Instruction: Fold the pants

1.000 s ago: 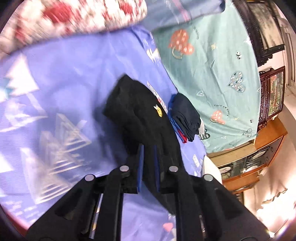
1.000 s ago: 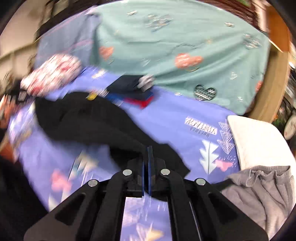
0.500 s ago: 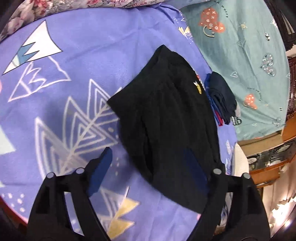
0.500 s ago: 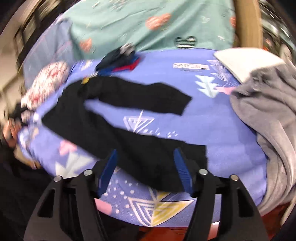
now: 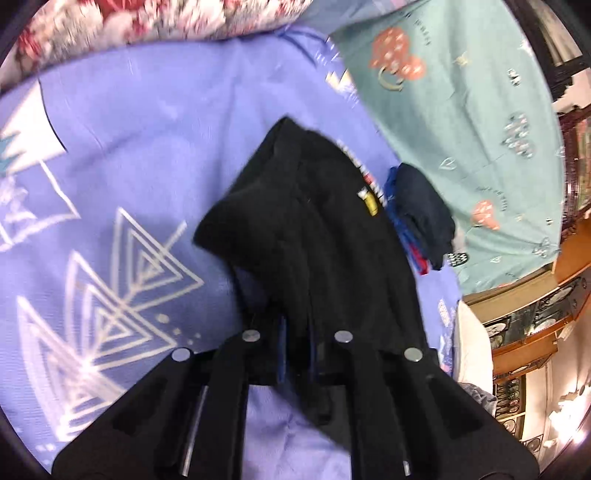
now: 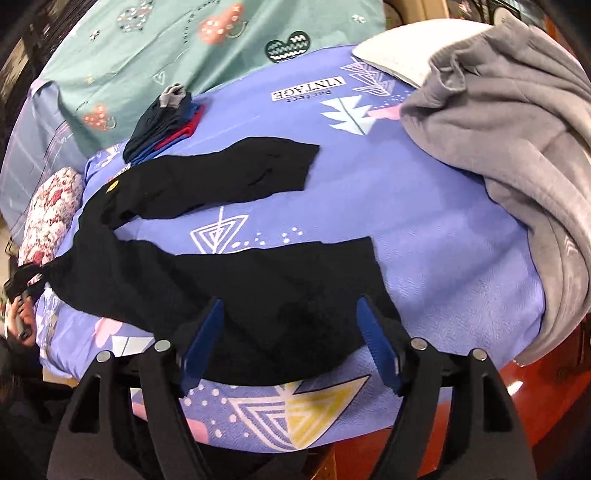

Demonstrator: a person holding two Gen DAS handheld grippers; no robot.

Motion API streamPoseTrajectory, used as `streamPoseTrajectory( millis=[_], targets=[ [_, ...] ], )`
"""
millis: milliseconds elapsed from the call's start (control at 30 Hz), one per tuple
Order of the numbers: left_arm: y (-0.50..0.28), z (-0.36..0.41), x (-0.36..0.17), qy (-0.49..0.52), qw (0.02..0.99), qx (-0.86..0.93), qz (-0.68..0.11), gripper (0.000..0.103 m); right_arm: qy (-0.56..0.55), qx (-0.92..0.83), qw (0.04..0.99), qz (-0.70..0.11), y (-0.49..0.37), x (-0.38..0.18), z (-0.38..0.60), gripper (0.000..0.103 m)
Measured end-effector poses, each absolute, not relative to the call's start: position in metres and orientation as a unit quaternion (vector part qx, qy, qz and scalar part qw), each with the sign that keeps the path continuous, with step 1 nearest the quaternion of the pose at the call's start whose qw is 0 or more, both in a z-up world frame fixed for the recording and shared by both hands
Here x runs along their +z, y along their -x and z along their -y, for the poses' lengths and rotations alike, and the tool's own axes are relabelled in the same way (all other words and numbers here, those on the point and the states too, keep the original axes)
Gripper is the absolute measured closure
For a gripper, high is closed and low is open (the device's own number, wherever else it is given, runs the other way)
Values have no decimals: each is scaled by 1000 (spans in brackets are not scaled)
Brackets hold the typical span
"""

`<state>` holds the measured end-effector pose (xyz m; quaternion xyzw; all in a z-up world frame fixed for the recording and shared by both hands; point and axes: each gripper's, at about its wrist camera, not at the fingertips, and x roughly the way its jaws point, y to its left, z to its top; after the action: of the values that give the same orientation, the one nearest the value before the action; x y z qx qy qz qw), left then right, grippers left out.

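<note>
Right now the left gripper (image 5: 295, 350) has its jaws drawn close on a fold of the black pants (image 5: 317, 236), the cloth bunched between the blue pads and rising ahead of them in a dark hump over the purple patterned bedsheet (image 5: 129, 155). A small yellow tag (image 5: 369, 201) shows on the fabric beyond the jaws, to their right. Further out on that side lies a folded dark navy garment (image 5: 424, 206) with blue and red edges, at the border of a teal printed sheet (image 5: 461, 110). A floral pillow (image 5: 147, 18) sits far ahead, to the left.

The right gripper (image 6: 290, 343) stands with its jaws wide apart — one pant leg's hem end (image 6: 295, 295) lies flat between and just ahead of them, not pinched. The other leg stretches further ahead, apart from the first, with bare sheet between. A grey sweatshirt (image 6: 517, 129) is heaped well off to the right of the jaws.
</note>
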<state>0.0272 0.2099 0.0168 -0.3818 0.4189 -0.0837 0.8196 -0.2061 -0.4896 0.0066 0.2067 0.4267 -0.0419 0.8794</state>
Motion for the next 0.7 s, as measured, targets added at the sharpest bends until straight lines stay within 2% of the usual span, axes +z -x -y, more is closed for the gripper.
streamPoseTrajectory(
  millis=[133, 300, 367, 400, 433, 467, 700],
  targets=[
    [-7, -228, 26, 373, 828, -78, -412, 94, -217, -67, 883, -411, 198, 10, 506, 17],
    [7, -245, 14, 382, 823, -71, -414, 94, -156, -91, 864, -471, 163, -11, 504, 16],
    [10, -248, 15, 386, 824, -68, -409, 94, -142, -80, 848, -504, 150, -25, 495, 29],
    [13, -253, 16, 388, 825, -65, -406, 94, -125, -80, 845, -513, 146, -29, 488, 59],
    [16, -258, 16, 392, 824, -63, -404, 94, -111, -76, 845, -517, 143, -31, 483, 84],
    [19, -262, 17, 395, 824, -62, -401, 94, -124, -54, 848, -513, 142, -29, 480, 88],
    [50, -273, 24, 389, 827, -63, -400, 94, -133, -55, 890, -433, 153, 33, 491, 89]
  ],
)
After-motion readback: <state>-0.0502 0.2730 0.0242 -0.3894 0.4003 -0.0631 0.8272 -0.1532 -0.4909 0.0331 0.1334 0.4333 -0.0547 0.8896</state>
